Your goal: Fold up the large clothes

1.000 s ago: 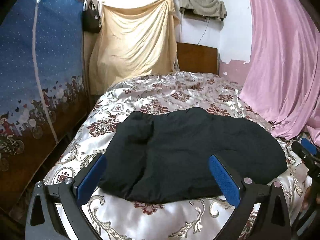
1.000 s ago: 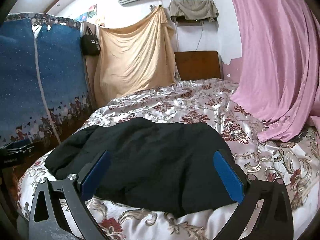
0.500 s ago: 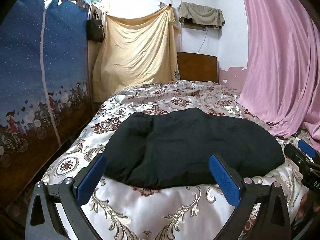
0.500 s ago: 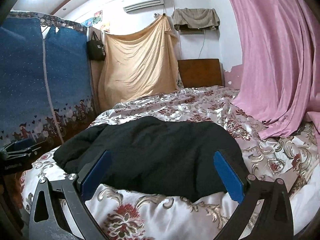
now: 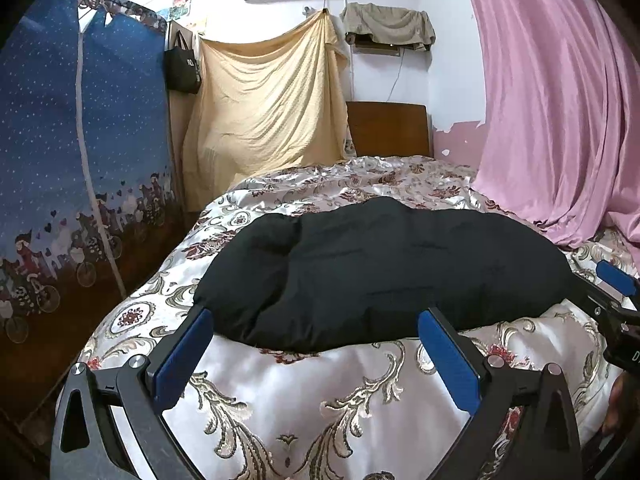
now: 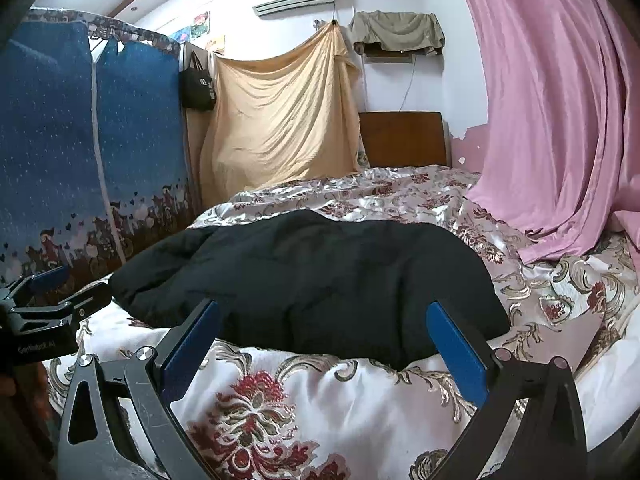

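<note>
A large black padded garment (image 5: 380, 272) lies folded in a thick bundle across the bed (image 5: 328, 384), also in the right wrist view as the black garment (image 6: 320, 280). My left gripper (image 5: 316, 316) stands open at the garment's near edge, nothing between its blue pads. My right gripper (image 6: 324, 312) is open too, just short of the garment's near edge, holding nothing. The right gripper (image 5: 612, 292) shows at the right edge of the left wrist view. The left gripper (image 6: 48, 292) shows at the left edge of the right wrist view.
The bed carries a shiny floral cover (image 6: 280, 412). A blue fabric wardrobe (image 5: 72, 152) stands along the left. A pink curtain (image 5: 560, 120) hangs on the right and spills onto the bed. A yellow sheet (image 5: 268, 120) and wooden headboard (image 5: 388, 128) are at the back.
Both grippers have drawn back toward the foot of the bed and tilted up. The garment sits farther away in both views. More floral cover shows in front.
</note>
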### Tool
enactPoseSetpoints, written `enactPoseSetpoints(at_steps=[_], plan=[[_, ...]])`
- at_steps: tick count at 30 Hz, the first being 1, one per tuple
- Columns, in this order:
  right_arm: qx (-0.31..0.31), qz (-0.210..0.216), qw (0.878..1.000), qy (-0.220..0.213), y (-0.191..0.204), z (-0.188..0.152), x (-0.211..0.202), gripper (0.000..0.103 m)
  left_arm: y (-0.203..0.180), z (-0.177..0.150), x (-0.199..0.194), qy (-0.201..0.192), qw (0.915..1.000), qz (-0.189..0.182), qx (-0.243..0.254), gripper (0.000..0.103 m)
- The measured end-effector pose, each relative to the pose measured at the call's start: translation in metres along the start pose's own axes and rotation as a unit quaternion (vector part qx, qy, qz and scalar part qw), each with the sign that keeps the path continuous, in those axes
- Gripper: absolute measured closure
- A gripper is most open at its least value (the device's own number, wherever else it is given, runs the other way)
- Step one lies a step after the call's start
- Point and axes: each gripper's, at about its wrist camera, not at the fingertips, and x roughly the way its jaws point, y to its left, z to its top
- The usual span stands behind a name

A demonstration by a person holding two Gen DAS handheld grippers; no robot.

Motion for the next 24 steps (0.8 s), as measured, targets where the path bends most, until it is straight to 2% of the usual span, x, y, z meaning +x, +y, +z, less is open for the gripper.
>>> enactPoseSetpoints(at_steps=[24], plan=[[0.004,0.006,1.0,0.001,0.005,-0.013,0.003,0.002,-0.003,-0.01,-0.007,-0.014,0.9999,0.001,0.0,0.0]])
